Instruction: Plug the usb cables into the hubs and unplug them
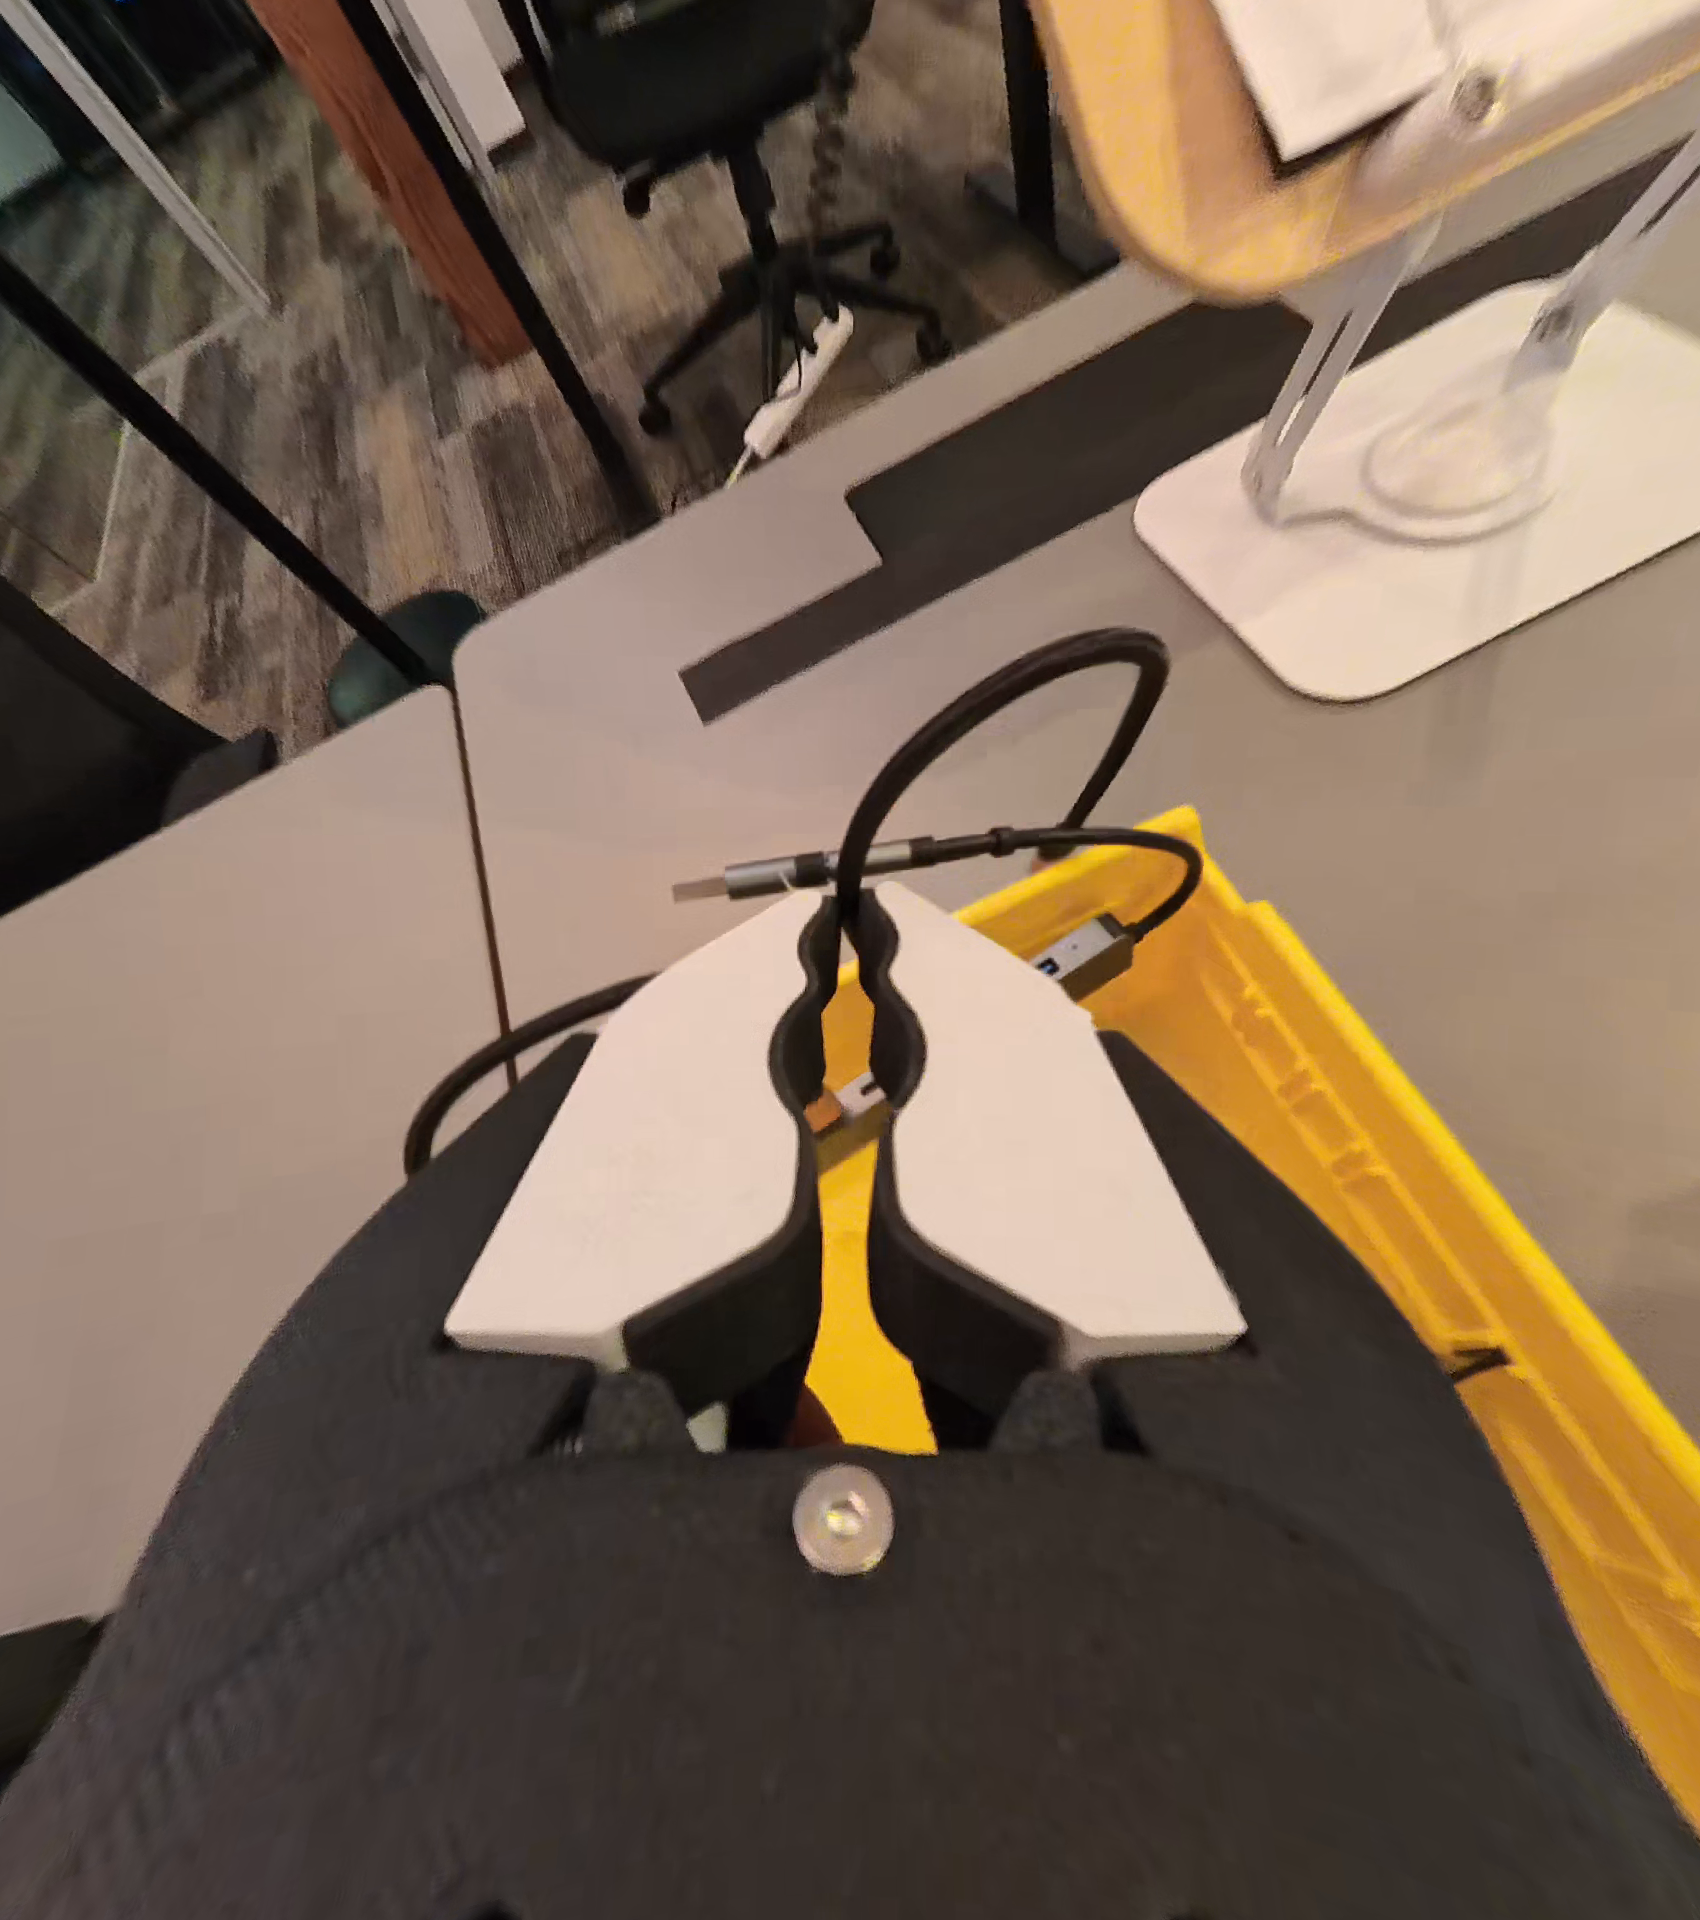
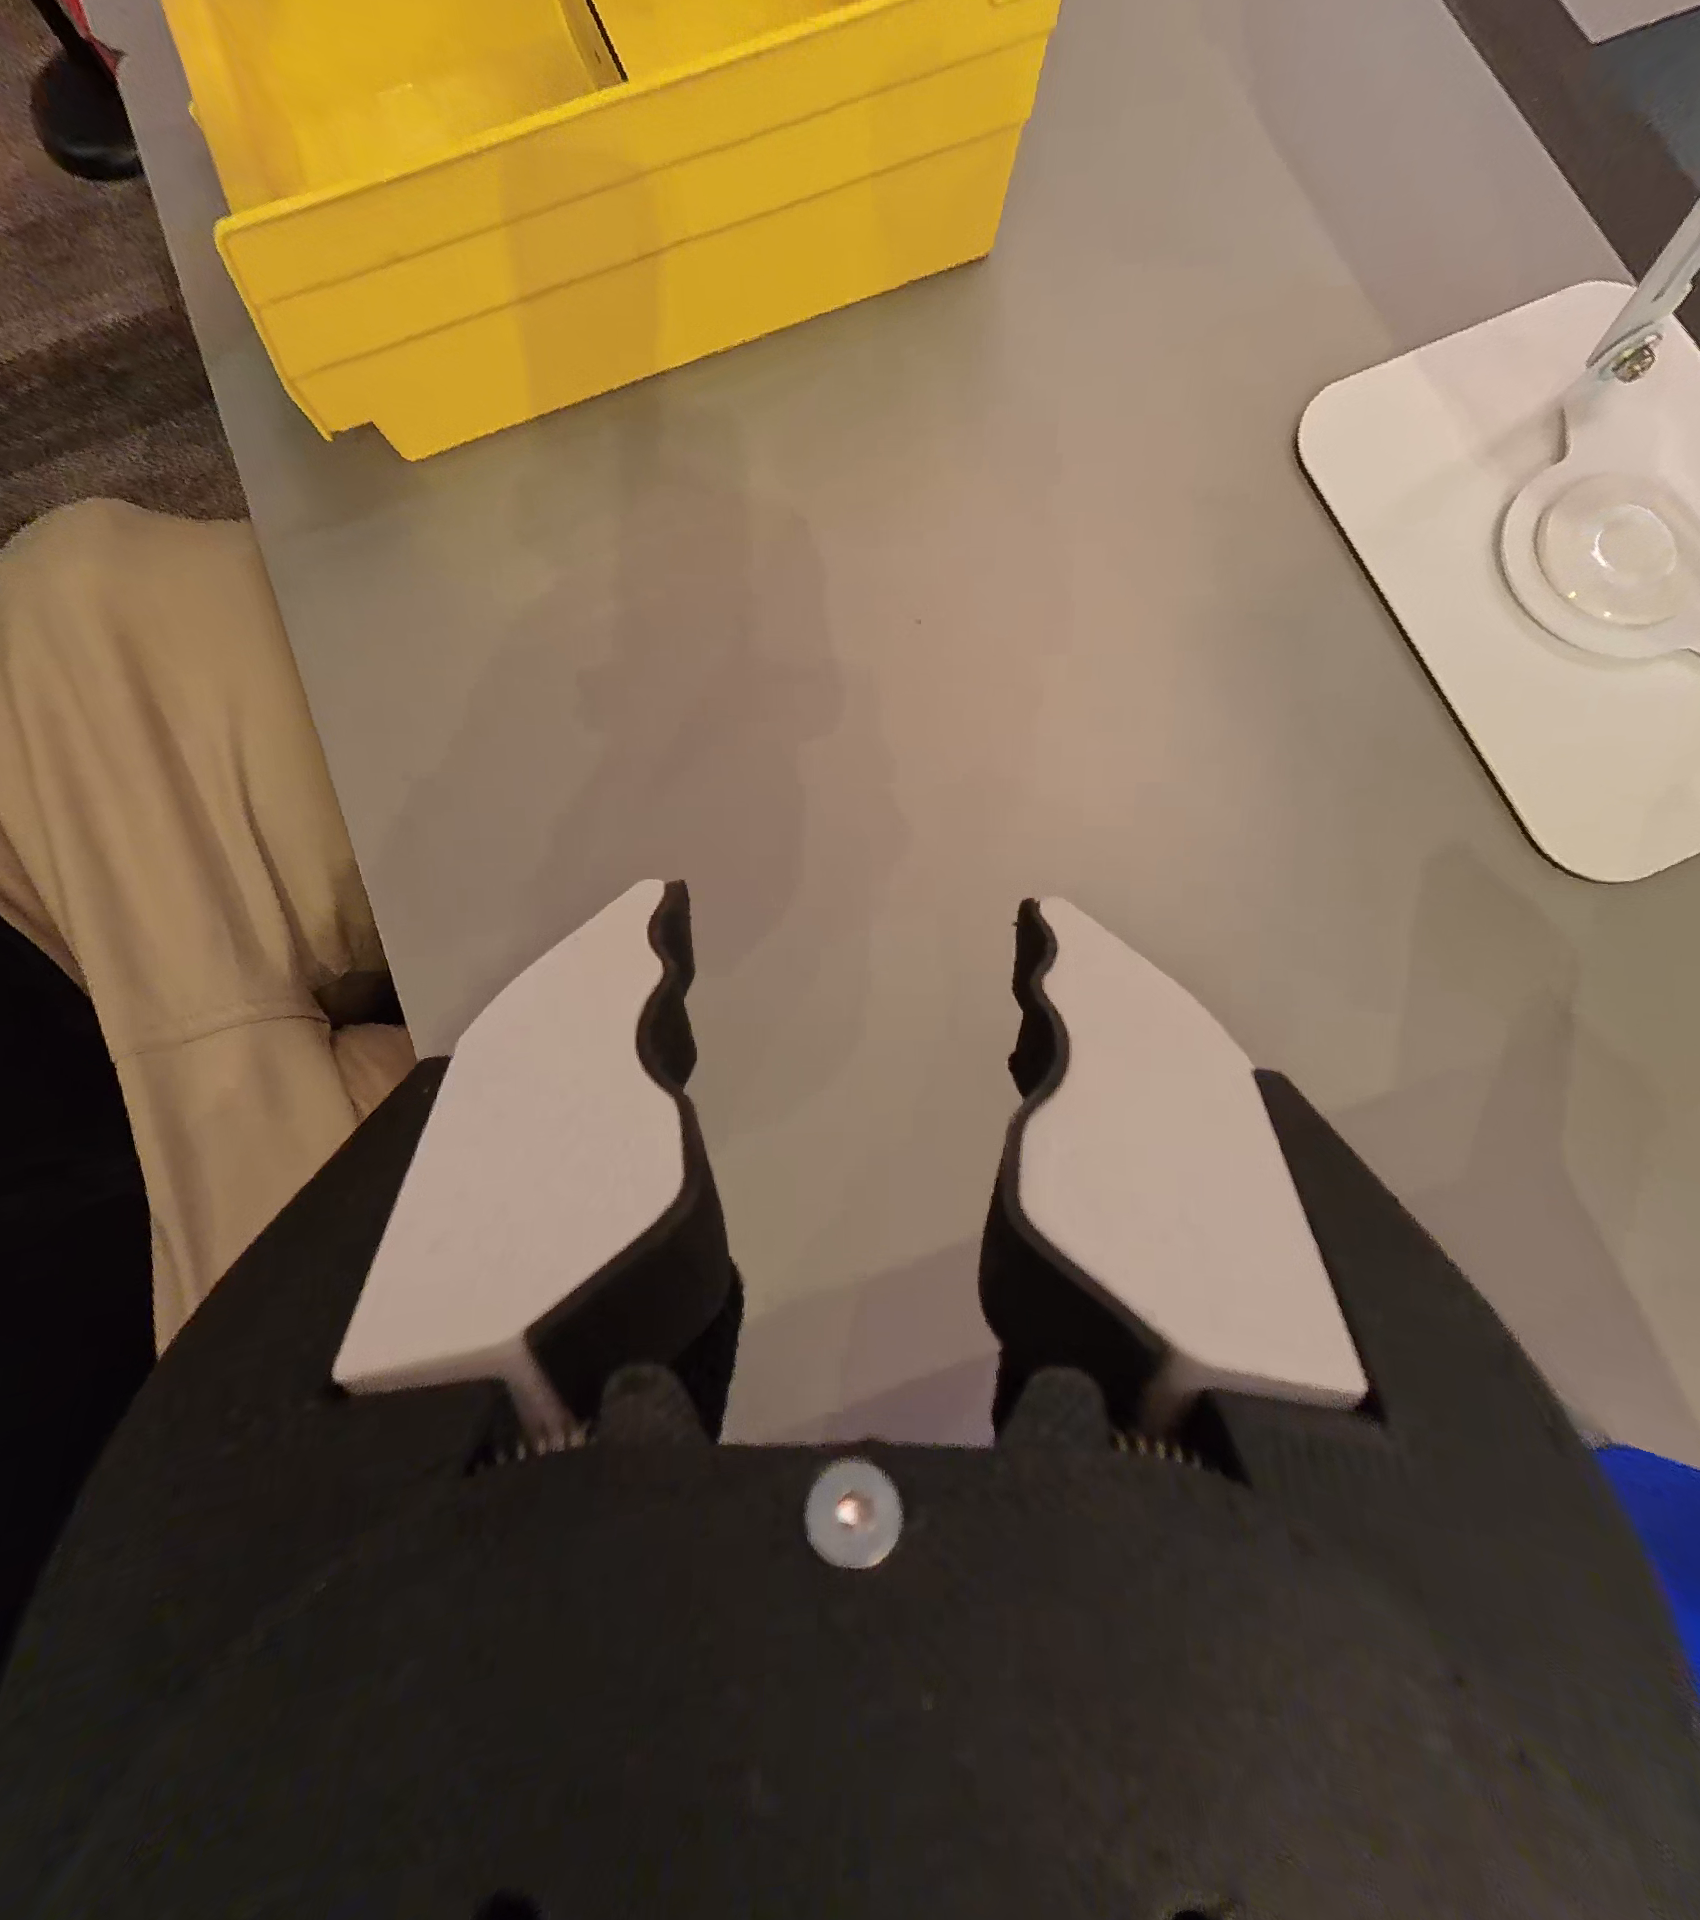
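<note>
Grey table (image 1: 1448,935) fills most of both views, w/ a dark strip (image 1: 981,540) along its far side. Yellow bin (image 1: 1345,1195) sits on it: in left wrist view it runs under and to the right of the left gripper (image 1: 856,914); in right wrist view the bin (image 2: 638,260) stands well ahead of the right gripper (image 2: 854,904), bare tabletop between them. White lamp base (image 2: 1573,623) w/ a slanted metal arm is off to the right, apart from the bin. Beige fabric (image 2: 129,831) hangs at the table's left edge in right wrist view. Left gripper is clenched on a black usb cable (image 1: 981,707): cable is pinched right at the fingertips (image 1: 929,935), rises from them, loops up and over, then drops toward the bin's far rim. Just beyond the tips a grey usb plug (image 1: 773,873) w/ bare metal end lies roughly level, pointing left, crossing behind the held cable; can't tell if they touch. Its lead arcs right and down to a grey hub (image 1: 1095,956) lying in the bin, just right of the gripper's right finger. Another black cable (image 1: 472,1070) curves out on the table left of the gripper body. Right gripper is released, jaws spread wide, nothing between them, only grey table below.
</note>
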Demonstrator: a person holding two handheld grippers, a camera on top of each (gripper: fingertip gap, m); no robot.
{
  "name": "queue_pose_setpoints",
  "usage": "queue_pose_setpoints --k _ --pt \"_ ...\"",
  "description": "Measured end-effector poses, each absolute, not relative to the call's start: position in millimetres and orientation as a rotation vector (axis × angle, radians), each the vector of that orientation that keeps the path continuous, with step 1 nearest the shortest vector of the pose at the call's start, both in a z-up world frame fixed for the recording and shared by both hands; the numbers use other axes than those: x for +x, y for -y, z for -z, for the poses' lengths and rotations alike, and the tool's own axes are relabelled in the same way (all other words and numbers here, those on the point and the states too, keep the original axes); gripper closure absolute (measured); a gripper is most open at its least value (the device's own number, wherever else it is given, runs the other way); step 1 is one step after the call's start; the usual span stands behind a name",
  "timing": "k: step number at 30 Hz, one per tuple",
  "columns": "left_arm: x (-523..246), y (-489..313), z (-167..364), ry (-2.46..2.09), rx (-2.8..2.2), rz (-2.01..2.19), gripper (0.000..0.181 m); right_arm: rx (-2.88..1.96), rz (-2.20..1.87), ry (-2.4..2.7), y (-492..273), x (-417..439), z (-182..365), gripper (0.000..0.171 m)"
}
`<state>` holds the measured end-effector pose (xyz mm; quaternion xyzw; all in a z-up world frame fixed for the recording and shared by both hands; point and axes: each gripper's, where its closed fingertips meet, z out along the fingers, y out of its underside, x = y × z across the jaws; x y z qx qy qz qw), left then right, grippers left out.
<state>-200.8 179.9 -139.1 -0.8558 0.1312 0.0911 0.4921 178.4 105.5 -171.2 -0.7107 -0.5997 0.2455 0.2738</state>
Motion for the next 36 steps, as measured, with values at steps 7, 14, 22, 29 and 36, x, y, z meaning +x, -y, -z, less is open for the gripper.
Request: queue_pose_setpoints --k 7,14,22,29,36 --pt "-164 -168 76 -0.332 -1.897 -0.1 0.178 -1.804 -0.802 1.548 -95 155 155 0.108" --pt "-95 -145 11 -0.366 -1.711 0.127 0.178 -1.68 -1.061 1.374 -81 120 133 0.099" --pt "38 -115 -9 -0.526 -1.593 0.407 0.178 -1.573 -1.392 1.132 -65 89 112 0.093" --pt "89 -99 -3 -0.616 -1.569 0.521 0.178 -1.452 -1.447 0.96 -85 113 93 0.118" --pt "101 -97 1 -0.619 -1.557 0.614 0.178 -1.356 -1.286 1.096 -78 122 89 0.161"
